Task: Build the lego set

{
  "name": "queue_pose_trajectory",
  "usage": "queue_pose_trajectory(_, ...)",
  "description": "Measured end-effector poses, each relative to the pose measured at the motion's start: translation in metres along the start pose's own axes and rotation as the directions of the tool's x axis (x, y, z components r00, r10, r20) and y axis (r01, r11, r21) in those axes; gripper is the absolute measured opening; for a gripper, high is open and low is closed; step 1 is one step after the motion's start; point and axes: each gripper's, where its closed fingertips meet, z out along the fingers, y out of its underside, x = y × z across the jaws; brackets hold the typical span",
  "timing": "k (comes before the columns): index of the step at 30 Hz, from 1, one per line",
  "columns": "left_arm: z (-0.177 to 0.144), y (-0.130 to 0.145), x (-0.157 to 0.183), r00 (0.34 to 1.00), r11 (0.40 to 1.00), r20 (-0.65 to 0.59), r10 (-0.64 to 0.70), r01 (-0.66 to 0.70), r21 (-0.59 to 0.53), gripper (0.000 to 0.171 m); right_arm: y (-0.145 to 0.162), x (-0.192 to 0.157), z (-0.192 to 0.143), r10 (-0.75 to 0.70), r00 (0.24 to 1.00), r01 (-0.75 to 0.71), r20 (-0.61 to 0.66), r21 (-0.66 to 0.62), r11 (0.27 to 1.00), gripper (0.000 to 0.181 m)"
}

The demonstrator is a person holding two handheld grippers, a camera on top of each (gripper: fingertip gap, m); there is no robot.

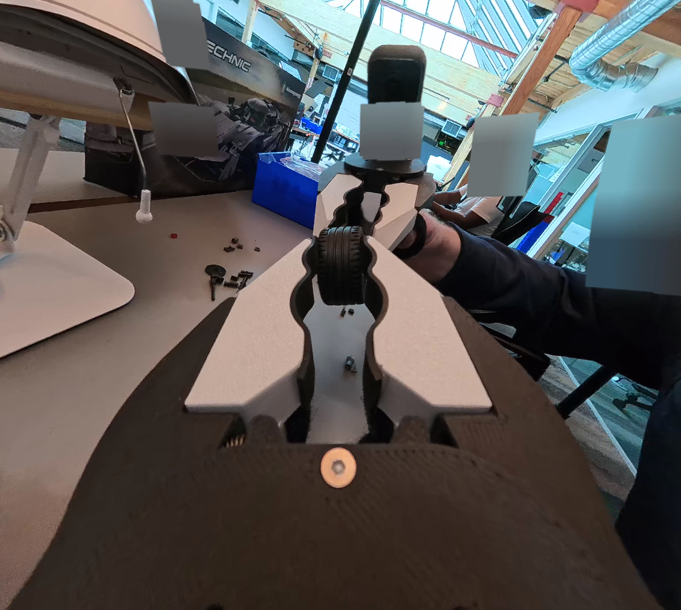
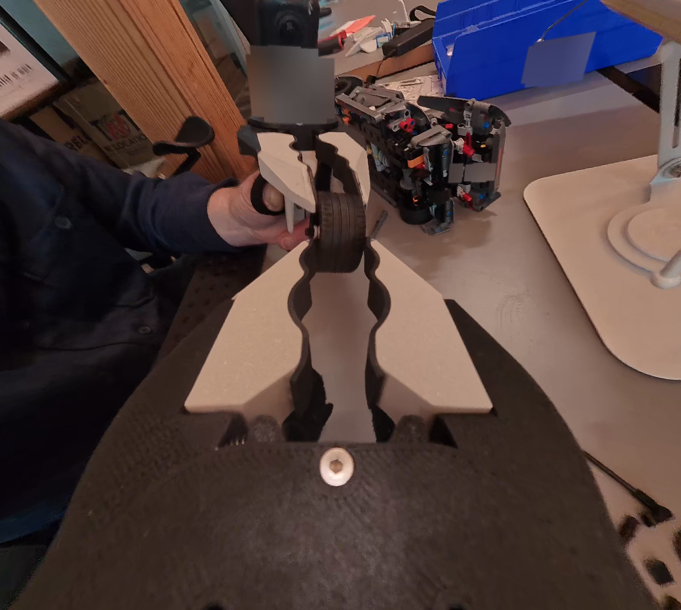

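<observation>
Both grippers meet tip to tip above a grey table (image 2: 479, 279), the left gripper (image 1: 341, 253) clenched on a black wheel (image 1: 341, 270) while the right gripper (image 2: 337, 253) has its fingertips at the wheel's sides; whether it grips cannot be told. Only the right view shows the half-built car (image 2: 423, 150) on its side beyond the wheel, near a blue bin (image 2: 516, 39). Only the left view shows small black parts (image 1: 230, 277) loose on open tabletop beside a white stand base (image 1: 55, 297)
</observation>
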Motion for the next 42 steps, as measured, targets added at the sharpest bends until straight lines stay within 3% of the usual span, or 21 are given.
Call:
queue_pose_trajectory(5,-0.004,-0.007,0.002,0.999,0.998,0.003,0.049,-0.049,0.027,0.020,0.000,-0.004,0.002,-0.056,0.998,0.055,-0.011,-0.017,0.998,0.038)
queue_pose_trajectory(8,0.000,-0.003,0.008,0.994,0.994,-0.014,0.105,-0.105,0.012,0.020,0.000,-0.007,0.004,-0.108,0.994,0.107,-0.022,-0.024,0.994,0.027)
queue_pose_trajectory(12,0.000,-0.006,0.014,0.991,0.991,-0.053,0.127,-0.125,0.043,0.020,-0.005,-0.011,0.002,-0.154,0.988,0.153,-0.033,-0.020,0.988,0.025)
queue_pose_trajectory(18,0.000,-0.007,0.014,0.982,0.982,-0.029,0.185,-0.183,0.046,0.020,-0.008,-0.016,0.003,-0.132,0.991,0.132,-0.005,-0.006,0.991,0.037)
queue_pose_trajectory(23,0.000,-0.009,0.019,0.968,0.967,-0.012,0.251,-0.250,0.050,0.020,-0.011,-0.016,0.002,-0.142,0.990,0.142,-0.025,0.007,0.990,0.030)
queue_pose_trajectory(42,0.000,-0.006,0.015,0.961,0.962,0.039,0.272,-0.273,0.019,0.020,-0.006,-0.013,0.003,-0.132,0.990,0.130,-0.048,-0.035,0.991,0.024)
